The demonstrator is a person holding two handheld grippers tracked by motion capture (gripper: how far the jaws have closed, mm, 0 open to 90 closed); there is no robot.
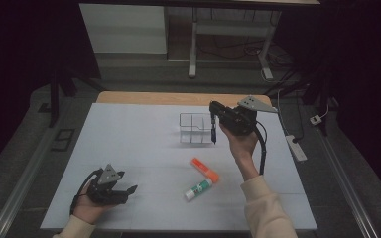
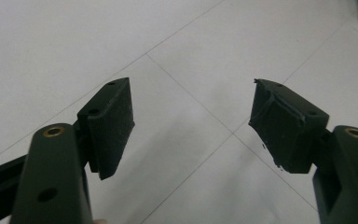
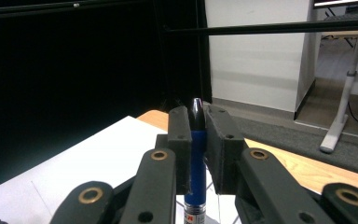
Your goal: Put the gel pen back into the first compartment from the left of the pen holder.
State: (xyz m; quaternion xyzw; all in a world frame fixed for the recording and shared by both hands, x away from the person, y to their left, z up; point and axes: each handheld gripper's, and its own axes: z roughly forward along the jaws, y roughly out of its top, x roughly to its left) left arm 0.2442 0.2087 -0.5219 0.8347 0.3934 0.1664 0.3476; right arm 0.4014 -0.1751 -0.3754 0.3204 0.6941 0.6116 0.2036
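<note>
Holding a blue pen (image 3: 196, 154), the right gripper (image 3: 196, 140) has both pads clamped on the barrel; the black tip sticks out just past the jaw ends. In the high view the right gripper (image 1: 213, 115) is raised over the far right part of the mat (image 1: 129, 148), and the pen (image 1: 213, 133) hangs downward from it, at the right edge of the wire holder (image 1: 194, 128). Whether the pen's lower end touches the holder cannot be told. The holder stands on the mat, empty compartments visible through its wires.

Left gripper (image 1: 126, 191) rests low at the near left corner of the mat, held in the left hand (image 1: 87, 206). Its jaws stand wide apart with nothing between them; in the left gripper view (image 2: 191, 126) bare mat shows in the gap.

An orange marker (image 1: 204, 169) and a white-and-green glue stick (image 1: 199, 189) lie on the mat near the middle, close together in a loose V, well apart from both grippers.
</note>
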